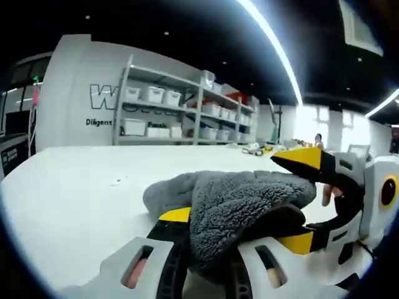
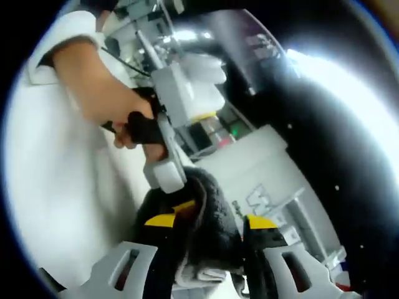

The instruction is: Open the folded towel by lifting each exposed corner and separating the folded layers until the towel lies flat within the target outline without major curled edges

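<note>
Table (image 1: 75,187): white, broad, bare around the work. No target outline can be made out on it.

Shelving (image 1: 187,106): far wall, stocked with pale bins; background only.

Towel (image 1: 249,199): grey, fleecy, bunched, lifted off the table between both tools; in the left gripper view part of it trails back toward the tabletop. Layers not yet separated; task judged early.

Left tool (image 1: 234,230): jaws clenched on a thick fold of towel, yellow pads on either side of the cloth.

Right tool (image 2: 209,227): jaws likewise clamped on the towel (image 2: 209,218), dark cloth packed between its yellow pads. It enters the left gripper view from the right (image 1: 324,187).

Hand (image 2: 134,128): gripping the left tool's black handle, seen in the right gripper view.

Handling note, as judgement: each tool seems to hold several layers, not one corner. Draw the tools apart slowly, keep the towel low over the table, and regrasp a single edge if the fold will not part. Pulling hard risks slipping cloth or a curled edge.
</note>
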A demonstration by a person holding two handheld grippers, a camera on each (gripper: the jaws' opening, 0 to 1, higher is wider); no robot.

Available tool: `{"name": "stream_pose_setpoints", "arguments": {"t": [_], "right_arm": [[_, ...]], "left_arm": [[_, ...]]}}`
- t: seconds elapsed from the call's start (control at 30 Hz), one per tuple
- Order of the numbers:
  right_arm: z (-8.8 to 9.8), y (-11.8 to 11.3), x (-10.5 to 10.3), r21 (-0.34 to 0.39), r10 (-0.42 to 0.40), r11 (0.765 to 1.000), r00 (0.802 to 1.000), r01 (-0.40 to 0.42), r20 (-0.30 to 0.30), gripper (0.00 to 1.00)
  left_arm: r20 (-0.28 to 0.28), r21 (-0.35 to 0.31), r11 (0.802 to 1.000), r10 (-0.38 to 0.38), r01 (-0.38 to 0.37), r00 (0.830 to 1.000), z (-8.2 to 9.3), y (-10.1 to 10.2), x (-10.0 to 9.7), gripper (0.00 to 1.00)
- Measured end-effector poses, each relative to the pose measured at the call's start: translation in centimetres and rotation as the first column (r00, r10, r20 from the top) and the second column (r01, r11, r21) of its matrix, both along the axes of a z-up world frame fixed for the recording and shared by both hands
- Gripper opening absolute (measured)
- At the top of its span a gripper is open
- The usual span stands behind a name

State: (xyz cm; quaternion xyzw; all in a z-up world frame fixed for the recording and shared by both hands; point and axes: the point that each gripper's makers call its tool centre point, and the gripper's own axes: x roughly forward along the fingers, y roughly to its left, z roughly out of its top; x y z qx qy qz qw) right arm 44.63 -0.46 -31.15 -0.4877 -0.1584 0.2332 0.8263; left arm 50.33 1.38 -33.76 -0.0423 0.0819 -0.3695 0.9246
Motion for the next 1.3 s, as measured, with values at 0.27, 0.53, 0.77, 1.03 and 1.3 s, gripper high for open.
{"name": "stream_pose_setpoints", "arguments": {"t": [0.27,0.53,0.77,1.03,1.3], "right_arm": [[-0.4,-1.2,1.0,0.054,-0.013,0.998,0.998,0.016,-0.062,0.48],[-1.0,-1.2,1.1,0.083,0.001,0.996,0.995,0.007,-0.100,0.50],[-1.7,-1.6,1.6,0.083,-0.006,0.996,0.992,0.017,-0.129,0.50],[-1.9,-2.1,2.0,0.125,-0.010,0.992,0.986,0.031,-0.169,0.53],[-1.6,-3.2,2.5,0.254,0.006,0.965,0.969,0.059,-0.246,0.68]], "left_arm": [[-0.093,-0.171,0.985,-0.016,0.000,0.996,0.8,1.0,-0.2,0.13],[-0.160,-0.336,0.942,-0.071,0.013,0.985,1.6,1.7,-0.6,0.13],[-0.202,-0.429,0.902,-0.134,0.035,0.970,1.9,1.8,-1.0,0.13],[-0.239,-0.551,0.832,-0.235,0.067,0.942,2.9,2.1,-1.6,0.12],[-0.261,-0.641,0.764,-0.310,0.075,0.914,3.7,2.9,-1.4,0.12]]}}
